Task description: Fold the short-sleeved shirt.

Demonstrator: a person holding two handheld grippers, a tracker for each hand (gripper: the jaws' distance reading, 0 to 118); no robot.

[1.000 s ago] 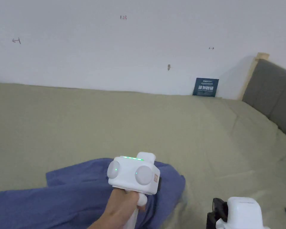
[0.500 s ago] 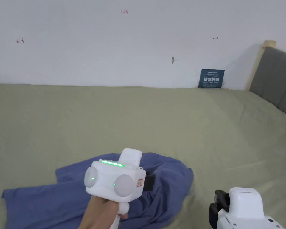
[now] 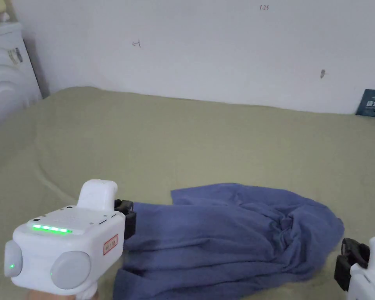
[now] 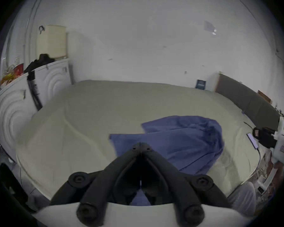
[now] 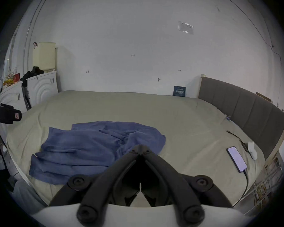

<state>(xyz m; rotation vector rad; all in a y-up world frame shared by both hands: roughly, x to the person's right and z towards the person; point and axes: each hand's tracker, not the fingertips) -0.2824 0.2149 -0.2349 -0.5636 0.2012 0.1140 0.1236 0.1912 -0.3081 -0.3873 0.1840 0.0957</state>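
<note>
The left claw (image 3: 125, 218) has its tips mostly hidden behind its white housing in the head view; its own view shows the jaws closed tip to tip, over the crumpled blue short-sleeved cloth shirt (image 3: 229, 238), gripping nothing that can be made out. The right claw (image 5: 140, 148) is cut off at the head view's corner, jaws likewise closed and empty. The shirt lies bunched on the olive-green bed sheet (image 3: 206, 144), long axis running left to right, sleeves and collar indistinguishable.
</note>
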